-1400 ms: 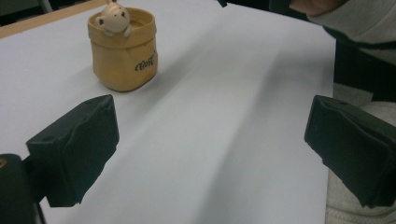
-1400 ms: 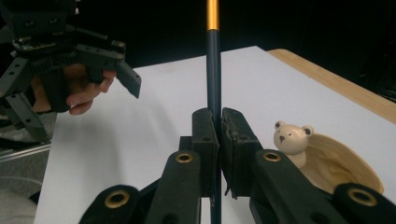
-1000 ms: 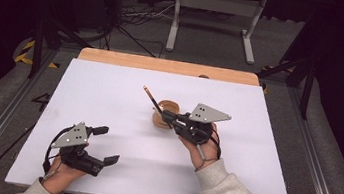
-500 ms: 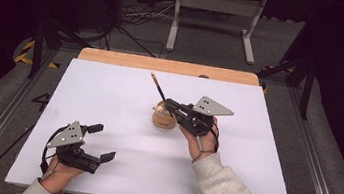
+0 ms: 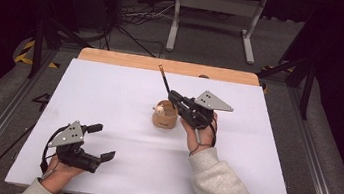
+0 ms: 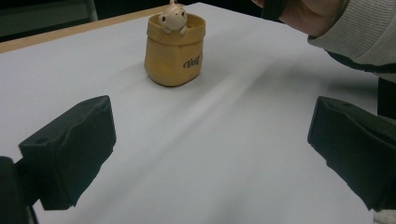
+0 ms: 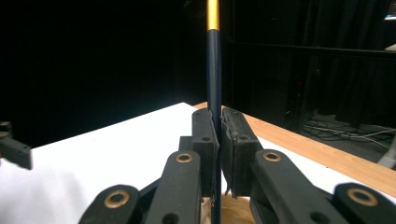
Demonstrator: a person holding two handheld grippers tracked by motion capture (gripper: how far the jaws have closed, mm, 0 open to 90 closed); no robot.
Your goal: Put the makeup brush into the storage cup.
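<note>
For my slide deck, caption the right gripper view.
Right tool shut on a dark pencil, held upright above the white table.

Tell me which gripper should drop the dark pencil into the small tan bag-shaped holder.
Right. The right gripper is shut on the dark pencil just above the tan bag-shaped holder. The left gripper is open near the table's front edge.

Bright table (image 5: 110, 94), dark surroundings, soft focus.
</note>
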